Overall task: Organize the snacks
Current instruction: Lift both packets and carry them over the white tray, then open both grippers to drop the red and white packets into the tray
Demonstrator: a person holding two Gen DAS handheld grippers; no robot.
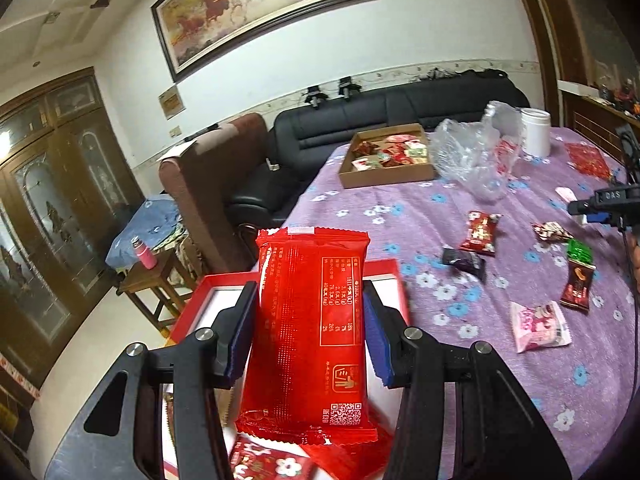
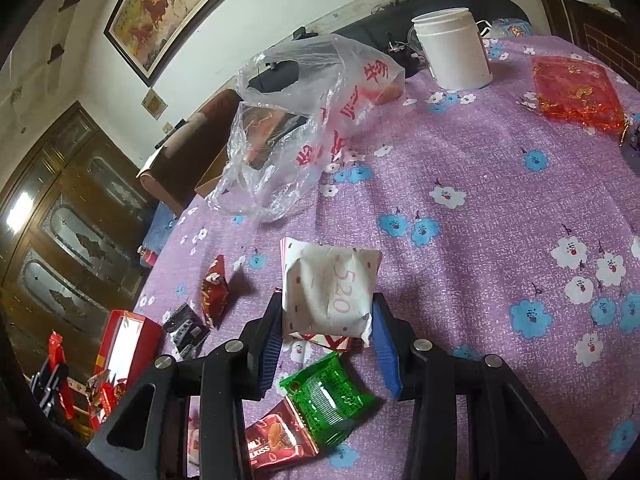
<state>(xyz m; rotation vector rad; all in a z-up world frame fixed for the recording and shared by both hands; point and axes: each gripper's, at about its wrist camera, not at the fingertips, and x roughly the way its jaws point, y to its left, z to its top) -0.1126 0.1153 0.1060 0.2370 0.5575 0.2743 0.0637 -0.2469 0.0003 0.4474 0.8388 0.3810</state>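
Left hand-held gripper (image 1: 312, 320) clamps red snack pack (image 1: 310, 332), long axis upright, directly above red box (image 1: 386, 270) at table (image 1: 440, 208) near edge. Right hand-held gripper (image 2: 326, 320) grips white packet (image 2: 330, 286) over table middle.

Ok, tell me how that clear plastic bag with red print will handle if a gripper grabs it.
The plastic bag is thin and crumpled, so it will probably flop and collapse. It looks nearly empty, so likely very light and apt to drag along the tablecloth rather than lift cleanly. The glossy film may slip between pads.
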